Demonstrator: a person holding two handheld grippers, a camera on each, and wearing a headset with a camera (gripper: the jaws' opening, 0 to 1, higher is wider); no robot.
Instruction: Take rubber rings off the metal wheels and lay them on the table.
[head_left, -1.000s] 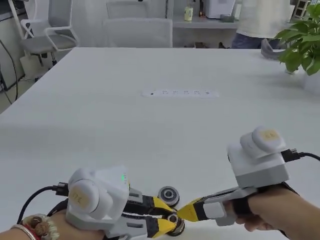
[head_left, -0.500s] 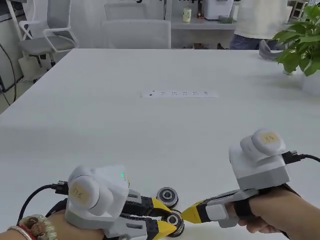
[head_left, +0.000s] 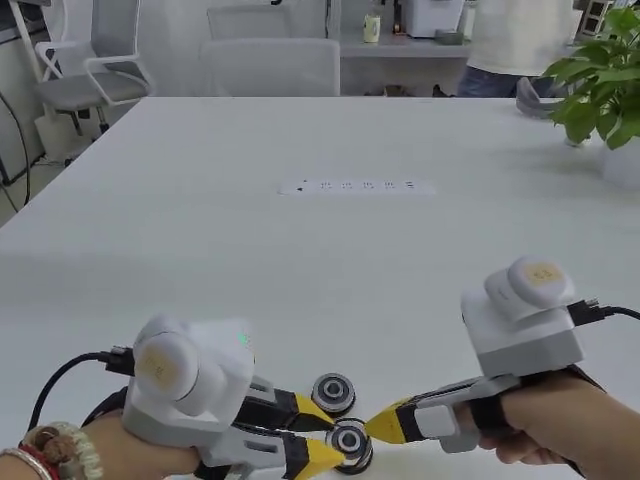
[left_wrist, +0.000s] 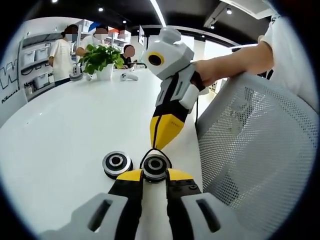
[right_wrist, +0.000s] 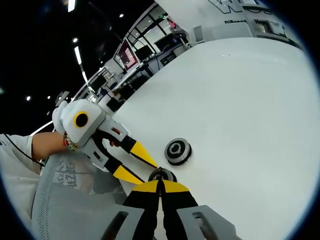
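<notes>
Two metal wheels lie near the table's front edge. My left gripper is shut on the nearer wheel, gripping its sides with the yellow tips. From the right, my right gripper meets that wheel with its tips pinched together on a thin black rubber ring, which loops up off the wheel's rim in the left gripper view. The second wheel lies flat just beyond, free of both grippers.
A flush socket strip sits mid-table. A potted plant stands at the far right corner. Chairs and a standing person are past the far edge. A mesh chair back is close behind me.
The right gripper's tip has eased slightly to the right from the held wheel. The left gripper has dropped a little, and more of the held wheel shows. The free wheel has not moved.
</notes>
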